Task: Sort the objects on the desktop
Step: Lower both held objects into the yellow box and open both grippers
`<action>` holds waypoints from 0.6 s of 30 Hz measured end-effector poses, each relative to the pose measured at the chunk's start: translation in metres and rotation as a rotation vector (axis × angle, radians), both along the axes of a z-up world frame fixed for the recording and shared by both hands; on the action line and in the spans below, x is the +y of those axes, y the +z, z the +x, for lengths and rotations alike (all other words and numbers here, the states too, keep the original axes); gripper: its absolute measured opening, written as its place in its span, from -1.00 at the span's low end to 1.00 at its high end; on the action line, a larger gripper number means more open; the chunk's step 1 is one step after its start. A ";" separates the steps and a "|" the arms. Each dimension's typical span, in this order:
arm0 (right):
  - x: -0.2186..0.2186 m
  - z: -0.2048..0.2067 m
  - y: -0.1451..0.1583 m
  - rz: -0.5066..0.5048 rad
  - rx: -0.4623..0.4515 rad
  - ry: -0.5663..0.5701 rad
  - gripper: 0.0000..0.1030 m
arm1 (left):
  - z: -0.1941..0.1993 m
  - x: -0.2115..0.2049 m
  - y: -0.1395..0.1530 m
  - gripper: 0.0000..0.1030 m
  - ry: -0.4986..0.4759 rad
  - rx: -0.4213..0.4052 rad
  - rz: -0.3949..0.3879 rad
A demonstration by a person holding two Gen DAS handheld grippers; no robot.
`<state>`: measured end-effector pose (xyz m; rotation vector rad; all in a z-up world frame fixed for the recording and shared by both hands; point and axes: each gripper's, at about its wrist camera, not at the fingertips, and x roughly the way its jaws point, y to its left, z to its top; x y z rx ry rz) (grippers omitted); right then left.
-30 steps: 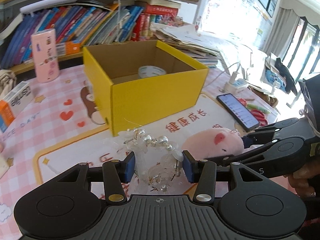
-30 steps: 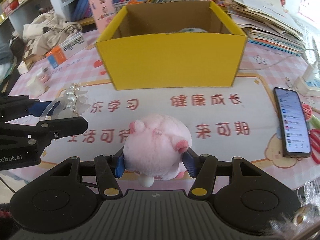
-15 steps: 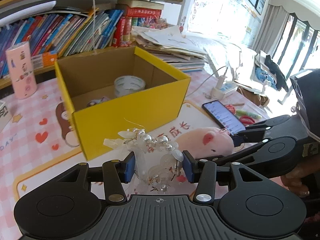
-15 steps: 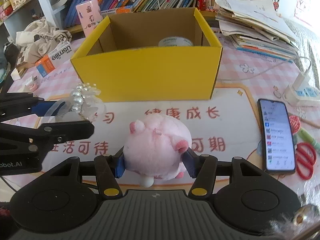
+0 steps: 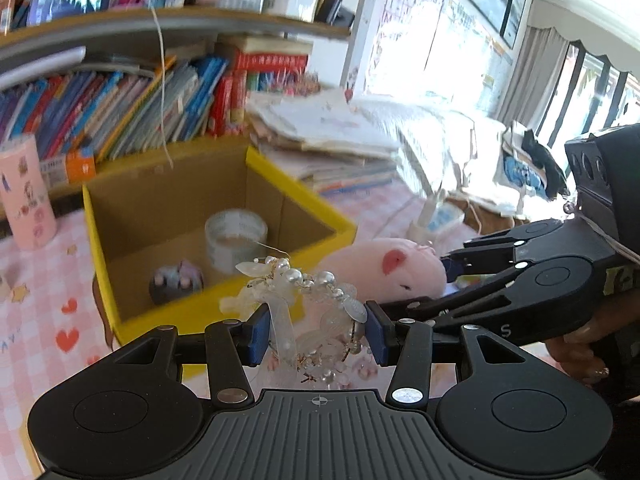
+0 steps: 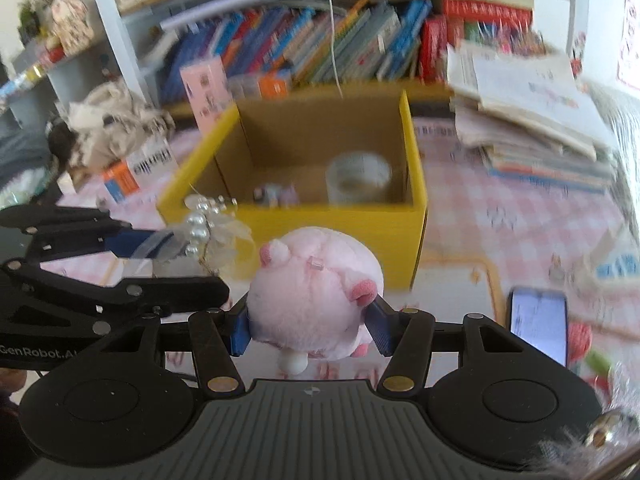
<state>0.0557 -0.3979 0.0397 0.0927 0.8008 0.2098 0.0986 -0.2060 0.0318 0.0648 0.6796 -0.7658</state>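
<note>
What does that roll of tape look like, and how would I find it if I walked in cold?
Look for the yellow box in the middle of the pink checked desk, in front of the bookshelf. Inside it, on the cardboard floor, stands the tape: a wide, pale, see-through ring. Its only neighbour in the box is a small, dark purplish trinket, much lower and not ring-shaped.

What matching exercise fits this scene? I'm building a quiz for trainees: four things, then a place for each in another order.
Things:
1. pink plush pig
2. pearl hair ornament
3. tape roll
4. phone

Places:
A. inside the yellow box
B. flat on the table mat
C. between the left gripper pads
D. between the right gripper pads

Pairs: 1-D, 2-C, 3-A, 4-B
</note>
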 end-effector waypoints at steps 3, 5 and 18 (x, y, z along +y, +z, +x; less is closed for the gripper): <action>-0.011 0.011 0.018 0.031 -0.075 0.025 0.05 | 0.007 -0.003 0.018 -0.09 0.023 -0.049 -0.046; -0.018 0.022 0.030 0.050 -0.128 0.051 0.05 | 0.013 -0.003 0.029 -0.09 0.046 -0.087 -0.068; -0.017 0.138 0.042 0.005 -0.191 0.196 0.05 | 0.080 -0.001 0.045 -0.09 0.248 -0.228 0.037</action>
